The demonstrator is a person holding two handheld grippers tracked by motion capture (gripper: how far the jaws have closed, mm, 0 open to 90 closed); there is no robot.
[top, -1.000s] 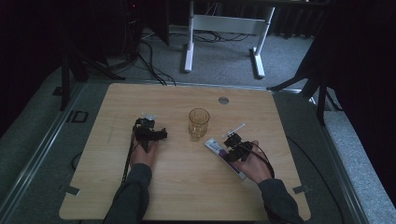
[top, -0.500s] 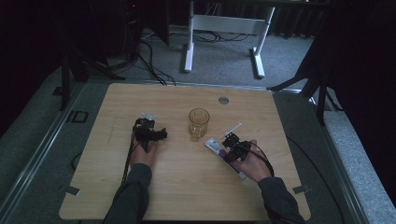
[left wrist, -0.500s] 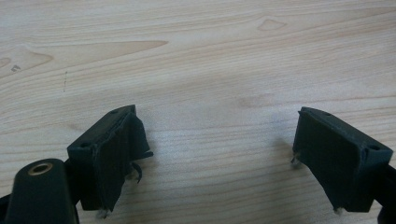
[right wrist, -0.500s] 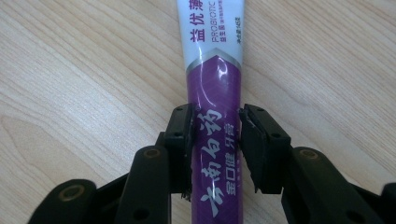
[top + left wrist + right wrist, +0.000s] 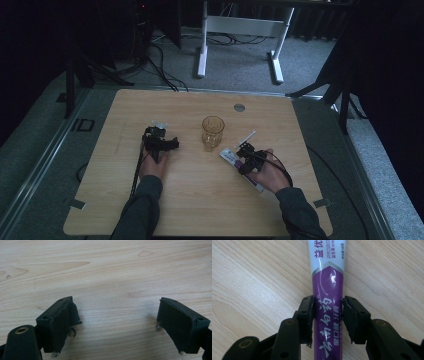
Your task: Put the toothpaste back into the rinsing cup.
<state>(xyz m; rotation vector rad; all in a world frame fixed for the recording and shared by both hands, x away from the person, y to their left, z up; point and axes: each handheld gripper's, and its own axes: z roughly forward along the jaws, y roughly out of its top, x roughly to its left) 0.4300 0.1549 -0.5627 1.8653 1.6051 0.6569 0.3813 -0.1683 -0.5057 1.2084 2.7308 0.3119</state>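
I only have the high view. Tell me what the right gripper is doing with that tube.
Observer: The right gripper has its jaws closed against both sides of the tube, on the purple part.
Operator: Say what is printed on it.
Observer: Chinese characters, and the word PROBIO on the white part.
Operator: Report the left gripper.
Observer: The left gripper has its jaws wide apart with bare table between them.
Operator: Check the left pads.
Observer: The pads look frayed at the edges.
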